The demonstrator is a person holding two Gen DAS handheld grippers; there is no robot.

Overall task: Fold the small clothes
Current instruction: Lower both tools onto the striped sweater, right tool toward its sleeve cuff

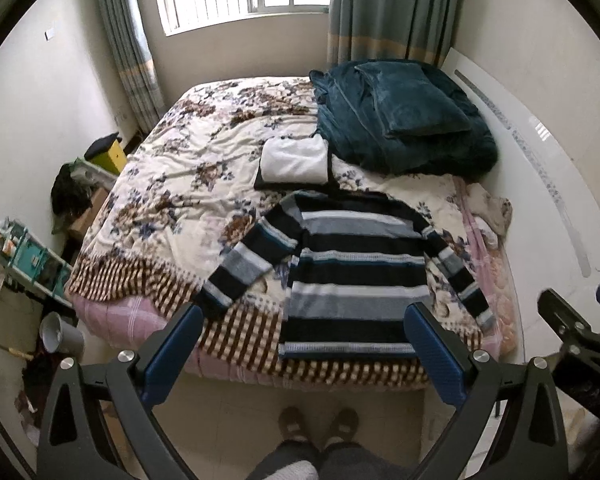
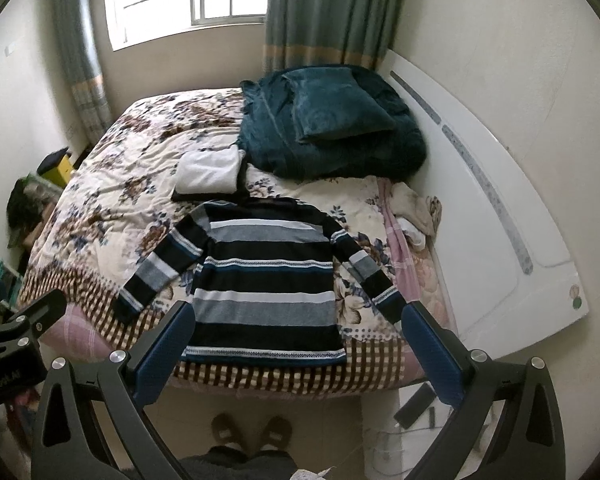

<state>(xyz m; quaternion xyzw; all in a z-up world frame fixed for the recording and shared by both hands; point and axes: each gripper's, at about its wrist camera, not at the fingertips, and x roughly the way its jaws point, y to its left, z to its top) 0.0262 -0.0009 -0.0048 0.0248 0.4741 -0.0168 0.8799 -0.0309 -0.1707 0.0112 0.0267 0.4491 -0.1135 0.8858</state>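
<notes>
Lying flat and face-up with both sleeves splayed outward, the striped sweater (image 1: 352, 276) sits on the near part of the bed (image 1: 172, 184), its hem just ahead of both tools; that spread-out layout likely exists so the sleeves can be folded inward first. The left hand-held gripper (image 1: 304, 344) hangs above the bed's near edge with its blue pads wide apart and nothing between them, the hem showing in the gap. The right hand-held gripper (image 2: 298, 344) is likewise spread and empty, the sweater's body directly in front of it and the right sleeve's cuff close to its right finger. Neither touches the cloth, so folding of this garment looks not yet begun. Beyond the sweater's collar, farther from both tools, a folded white garment (image 1: 294, 160) rests on something dark, probably a finished piece set aside to keep the working area free. Farther still and to the right, a heap of teal bedding (image 1: 404, 120) is pushed back. The person's slippered feet (image 1: 318, 424) stand below, squared to the bed.
</notes>
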